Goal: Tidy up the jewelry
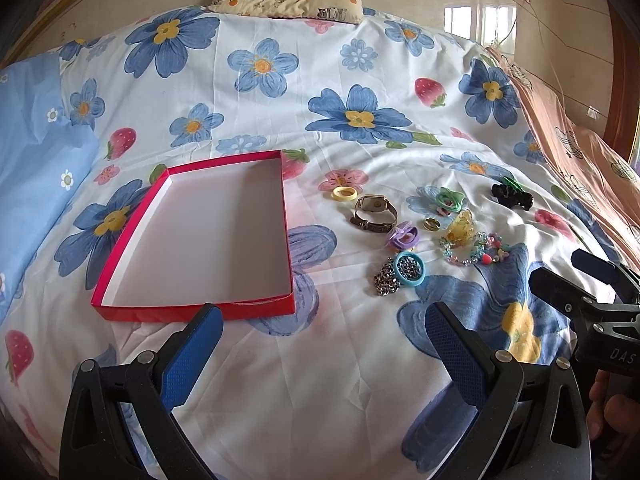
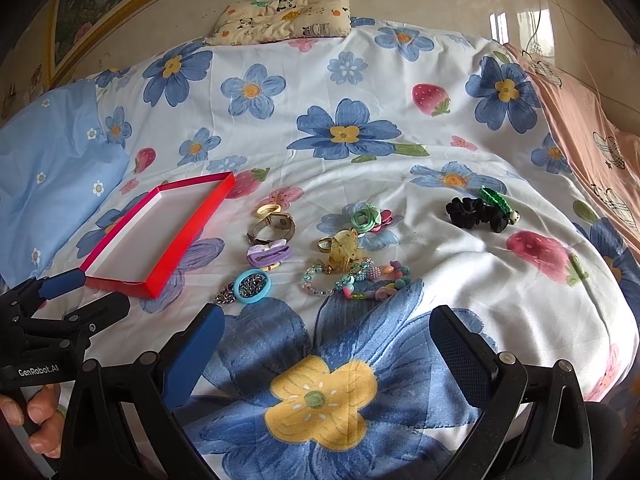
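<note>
Red cardboard tray (image 1: 192, 236) is lying empty toward the bed's left edge, jewelry pile (image 1: 432, 232) just beside it. Both tongs, left (image 1: 324, 320) and right (image 2: 326, 322), are hovering wide, empty. Small, light, slippery pieces probably need pinching across bands.

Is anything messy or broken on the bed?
Nothing looks broken or spilled. The jewelry is just scattered loose on the bedsheet beside the red box, which holds nothing yet. One small oddity: the blue ring lies on top of the silver chain.
</note>
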### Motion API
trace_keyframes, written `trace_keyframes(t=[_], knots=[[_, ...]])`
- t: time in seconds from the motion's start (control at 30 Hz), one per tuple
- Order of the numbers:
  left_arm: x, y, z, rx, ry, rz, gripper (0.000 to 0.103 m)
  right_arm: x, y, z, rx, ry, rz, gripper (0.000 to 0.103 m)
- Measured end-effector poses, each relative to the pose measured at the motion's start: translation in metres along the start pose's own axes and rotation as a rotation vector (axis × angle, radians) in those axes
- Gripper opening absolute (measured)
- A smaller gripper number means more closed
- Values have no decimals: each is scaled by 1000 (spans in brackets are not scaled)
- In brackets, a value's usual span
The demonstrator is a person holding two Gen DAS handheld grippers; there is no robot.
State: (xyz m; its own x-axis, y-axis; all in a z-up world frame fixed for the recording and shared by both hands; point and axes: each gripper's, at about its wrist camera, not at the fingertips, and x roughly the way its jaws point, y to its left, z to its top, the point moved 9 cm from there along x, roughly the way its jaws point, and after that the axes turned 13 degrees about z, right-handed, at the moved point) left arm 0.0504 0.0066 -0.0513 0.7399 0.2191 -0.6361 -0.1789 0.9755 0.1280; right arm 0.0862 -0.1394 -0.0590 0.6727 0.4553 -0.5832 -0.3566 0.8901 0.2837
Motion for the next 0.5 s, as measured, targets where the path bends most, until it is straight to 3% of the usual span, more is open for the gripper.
trace_keyframes(t=[0.5], knots=[[1, -1, -1, 0, 0, -1, 102, 2, 3, -2, 1, -3, 15, 103]])
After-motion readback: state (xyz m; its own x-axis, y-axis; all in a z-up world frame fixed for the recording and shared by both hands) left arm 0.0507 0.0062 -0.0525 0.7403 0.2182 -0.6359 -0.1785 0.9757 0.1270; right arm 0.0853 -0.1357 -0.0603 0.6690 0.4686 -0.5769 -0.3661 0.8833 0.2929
